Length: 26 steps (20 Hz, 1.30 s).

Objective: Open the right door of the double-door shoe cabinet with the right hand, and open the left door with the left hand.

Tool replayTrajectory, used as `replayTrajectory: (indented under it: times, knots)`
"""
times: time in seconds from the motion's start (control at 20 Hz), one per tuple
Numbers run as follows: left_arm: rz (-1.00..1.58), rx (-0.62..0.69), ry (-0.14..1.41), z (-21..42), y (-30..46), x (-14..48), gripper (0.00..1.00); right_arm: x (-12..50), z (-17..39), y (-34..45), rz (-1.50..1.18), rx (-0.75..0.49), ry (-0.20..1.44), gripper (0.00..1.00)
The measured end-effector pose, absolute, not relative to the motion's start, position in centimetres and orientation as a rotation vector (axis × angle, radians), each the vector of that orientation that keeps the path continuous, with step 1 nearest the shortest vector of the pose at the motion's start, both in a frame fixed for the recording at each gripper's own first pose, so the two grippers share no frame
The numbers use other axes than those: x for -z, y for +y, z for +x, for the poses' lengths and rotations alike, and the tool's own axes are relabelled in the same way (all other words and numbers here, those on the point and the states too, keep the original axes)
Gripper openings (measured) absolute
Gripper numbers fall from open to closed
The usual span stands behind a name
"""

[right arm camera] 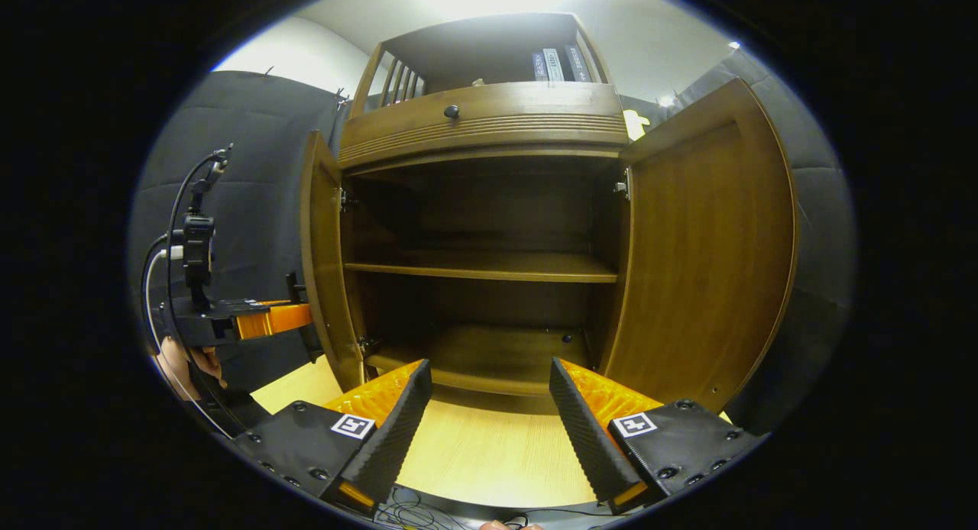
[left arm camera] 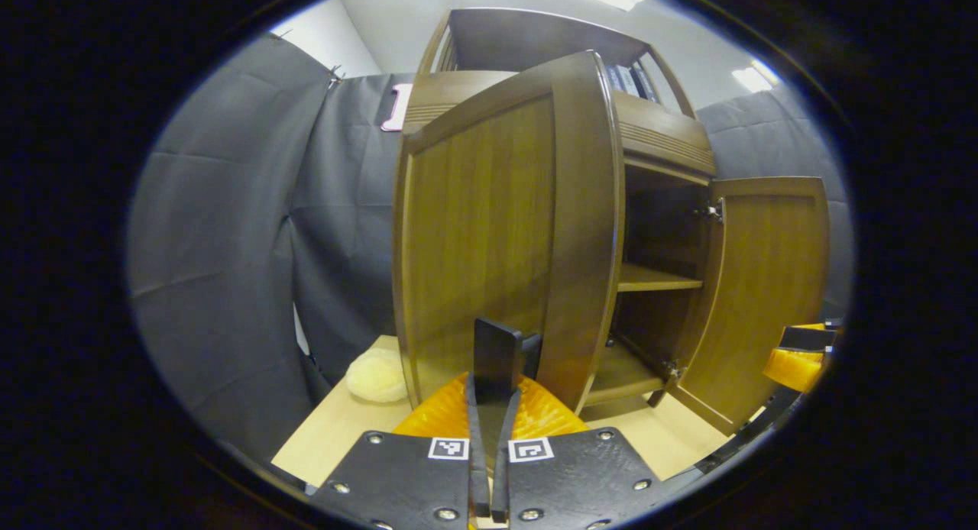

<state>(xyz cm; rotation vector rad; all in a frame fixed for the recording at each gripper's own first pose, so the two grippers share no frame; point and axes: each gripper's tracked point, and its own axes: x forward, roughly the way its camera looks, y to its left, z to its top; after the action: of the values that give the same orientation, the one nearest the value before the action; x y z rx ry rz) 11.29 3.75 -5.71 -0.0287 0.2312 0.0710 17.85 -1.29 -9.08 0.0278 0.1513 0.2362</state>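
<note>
Doors of the shoe cabinet stand open on both sides, so the task looks nearly done or done. The right door is swung far out, with its inner face toward the right gripper. That gripper hangs in front of the cabinet's middle, its fingers wide apart and holding nothing. I judge that it has no more work on this door.

The left door stands out from the cabinet, edge-on to the right gripper view. The left gripper is just at the outer face of this door, low and close to its free edge. Its fingers are pressed together, and a dark flat piece stands between their tips against the door. I think this piece is the door's handle and the fingers are clamped on it to guide the door, but I cannot tell this for sure. In the right gripper view, a hand holds this gripper at the left of the cabinet, with cables rising above it.

Inside the cabinet, a middle shelf and the bottom board are bare. A drawer with a round knob sits above the doors, and books stand on the top.

The cabinet rests on a pale wooden table. A soft yellowish ball lies on the table at the left of the cabinet. Dark cloth walls close the booth behind the cabinet, under a white ceiling with bright lamps.
</note>
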Motion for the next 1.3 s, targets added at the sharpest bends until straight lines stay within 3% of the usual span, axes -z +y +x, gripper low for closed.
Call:
replayTrajectory:
  times: [0.4,0.95,1.3]
  knots:
    - [-0.045,-0.147,0.208,7.8,10.7,4.8,0.02,10.7,20.3,-6.4,0.031,-0.225,0.170,0.93]
    - [-0.042,-0.054,0.121,6.6,20.2,3.1,0.02,10.1,19.4,-5.3,-0.026,-0.225,0.170,0.94]
    - [0.002,-0.033,0.113,6.3,21.4,3.5,0.02,9.4,19.7,-7.1,-0.035,-0.181,0.169,0.94]
